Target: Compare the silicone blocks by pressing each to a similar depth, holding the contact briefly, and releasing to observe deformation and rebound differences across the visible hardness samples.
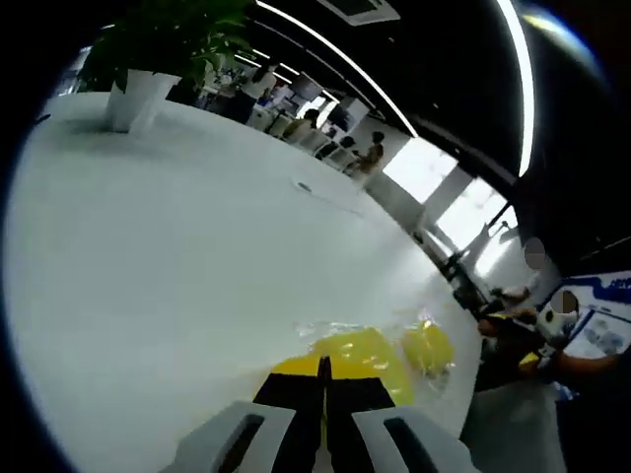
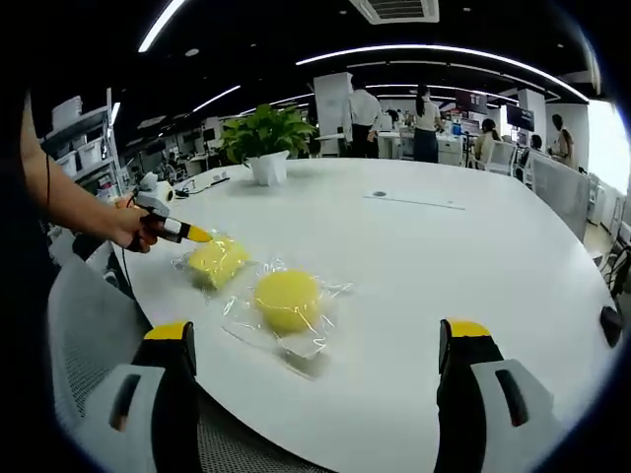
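Here, two yellow silicone blocks in clear wrap lie side by side on the white tabletop (image 2: 444, 256). The left gripper (image 2: 192, 234), fingers pressed together, touches the farther block (image 2: 217, 261). The right gripper (image 2: 315, 340) hangs wide above the nearer block (image 2: 288, 299).

— How's the room on that desk (image 2: 463, 266)?

— Wide open across the middle and far side, bare white top. The potted plant (image 2: 264, 143) stands well back near the far edge.

— Anything near the front?

— Two bagged yellow blocks (image 2: 288, 299) (image 2: 217, 260) just beside each other near the edge, the left gripper (image 2: 197, 235) touching the farther one. To their right, free desk.
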### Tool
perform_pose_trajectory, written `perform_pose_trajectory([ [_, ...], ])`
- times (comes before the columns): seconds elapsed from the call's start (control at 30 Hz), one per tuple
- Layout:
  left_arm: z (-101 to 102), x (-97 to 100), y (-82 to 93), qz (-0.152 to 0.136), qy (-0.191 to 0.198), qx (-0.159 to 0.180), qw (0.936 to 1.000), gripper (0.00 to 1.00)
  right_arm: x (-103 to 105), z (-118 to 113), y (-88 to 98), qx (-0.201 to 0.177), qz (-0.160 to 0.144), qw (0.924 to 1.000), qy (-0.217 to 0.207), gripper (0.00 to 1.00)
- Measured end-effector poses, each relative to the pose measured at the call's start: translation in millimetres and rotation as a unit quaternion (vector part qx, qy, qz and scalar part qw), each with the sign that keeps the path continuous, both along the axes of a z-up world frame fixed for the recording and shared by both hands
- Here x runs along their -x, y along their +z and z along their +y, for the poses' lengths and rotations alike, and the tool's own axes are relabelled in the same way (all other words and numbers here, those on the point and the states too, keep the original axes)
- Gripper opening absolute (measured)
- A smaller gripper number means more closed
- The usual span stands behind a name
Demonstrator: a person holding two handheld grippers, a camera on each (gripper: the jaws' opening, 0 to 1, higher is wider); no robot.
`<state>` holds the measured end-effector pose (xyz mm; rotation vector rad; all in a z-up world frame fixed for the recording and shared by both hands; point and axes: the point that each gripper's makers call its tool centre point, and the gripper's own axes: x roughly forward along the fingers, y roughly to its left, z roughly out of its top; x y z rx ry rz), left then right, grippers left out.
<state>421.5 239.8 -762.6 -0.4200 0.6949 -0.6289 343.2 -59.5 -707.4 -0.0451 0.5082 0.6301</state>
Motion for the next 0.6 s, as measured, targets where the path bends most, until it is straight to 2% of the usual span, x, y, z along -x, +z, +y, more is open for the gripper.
perform_pose_trajectory([
  [0.6,-0.5,3.1,-4.8,-0.022,-0.021,-0.031,0.9991,0.0,-2.1,-3.7,-3.6,-0.014,0.015,0.9996,-0.019,0.96],
])
